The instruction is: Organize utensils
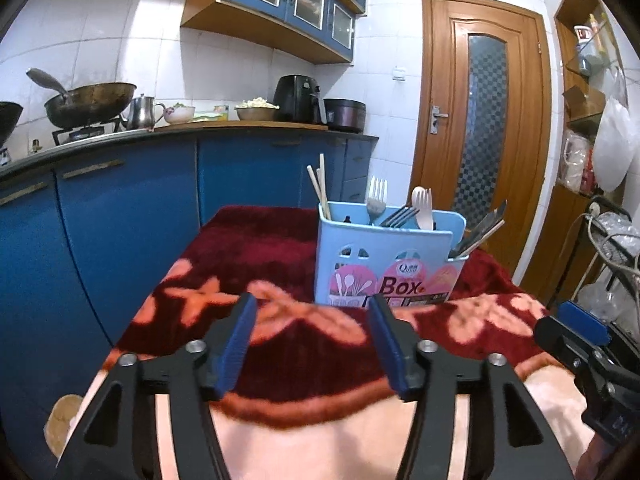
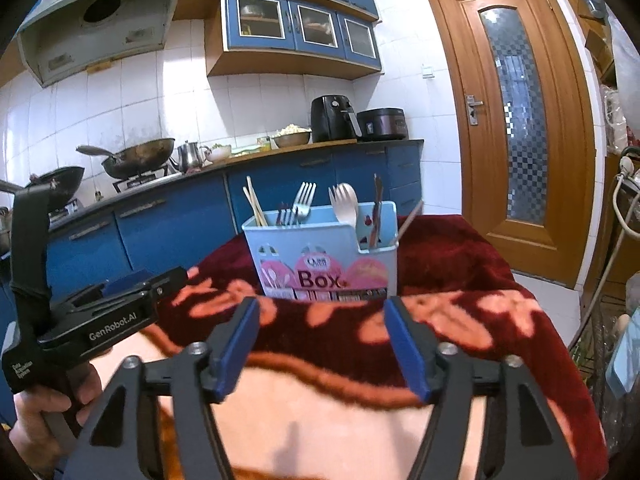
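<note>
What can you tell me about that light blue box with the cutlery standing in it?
The utensil box looks like light blue plastic, standing upright on the red flowered blanket. A pink label reads "Box". Its compartments hold chopsticks, metal forks, a pale spork and darker utensils at the lower right end. Neither gripper touches it.

the utensil box (image 1: 384, 256) conceals the lower part of every utensil inside it. the small print under its "box" label (image 2: 320, 294) is too blurred to read. the right gripper (image 1: 576, 344) is cut off at the left-wrist frame edge.
</note>
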Demonstrator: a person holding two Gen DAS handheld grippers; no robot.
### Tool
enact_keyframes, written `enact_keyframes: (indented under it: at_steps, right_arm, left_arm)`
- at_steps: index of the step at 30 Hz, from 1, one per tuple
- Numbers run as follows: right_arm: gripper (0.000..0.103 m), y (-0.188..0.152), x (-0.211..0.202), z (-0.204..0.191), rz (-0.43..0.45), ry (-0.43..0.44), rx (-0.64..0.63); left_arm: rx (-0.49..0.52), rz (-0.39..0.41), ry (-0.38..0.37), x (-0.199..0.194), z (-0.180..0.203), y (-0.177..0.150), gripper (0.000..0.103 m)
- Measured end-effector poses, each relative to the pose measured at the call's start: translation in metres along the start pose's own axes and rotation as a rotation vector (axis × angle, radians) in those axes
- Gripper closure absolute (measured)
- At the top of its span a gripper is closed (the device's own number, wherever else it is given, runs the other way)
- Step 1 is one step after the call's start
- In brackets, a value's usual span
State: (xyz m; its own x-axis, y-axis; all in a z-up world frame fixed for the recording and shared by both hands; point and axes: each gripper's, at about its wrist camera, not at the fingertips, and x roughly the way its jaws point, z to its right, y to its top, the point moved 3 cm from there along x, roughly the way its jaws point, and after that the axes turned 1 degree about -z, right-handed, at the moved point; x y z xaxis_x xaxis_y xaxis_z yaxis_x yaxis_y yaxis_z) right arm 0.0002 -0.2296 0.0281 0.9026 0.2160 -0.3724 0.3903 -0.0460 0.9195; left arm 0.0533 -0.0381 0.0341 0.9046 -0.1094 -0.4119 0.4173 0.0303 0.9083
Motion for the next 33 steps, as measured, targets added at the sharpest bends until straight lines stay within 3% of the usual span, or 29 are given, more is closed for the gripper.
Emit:
enact_keyframes:
  at_steps: [4, 6, 17, 33]
  right_arm:
    - [0.005, -0.01, 0.002, 0.003, 0.008, -0.02, -0.002]
    - [0.001, -0.014, 0.003, 0.004, 0.017, -0.028, 0.0]
    - [0.0, -0.027, 0.011, -0.001, 0.038, -0.071, -0.064]
    - [0.0, -0.028, 0.013, 0.004, 0.045, -0.074, -0.052]
  left_arm:
    - [0.028, 0.022, 0.009, 0.001, 0.004, -0.01, 0.029]
    - [0.027, 0.029, 0.006, 0.003, 0.006, -0.013, 0.029]
    - [0.019, 0.054, 0.004, 0.001, 0.006, -0.018, 0.028]
    - [0.008, 0.065, 0.021, 0.001, 0.004, -0.019, 0.028]
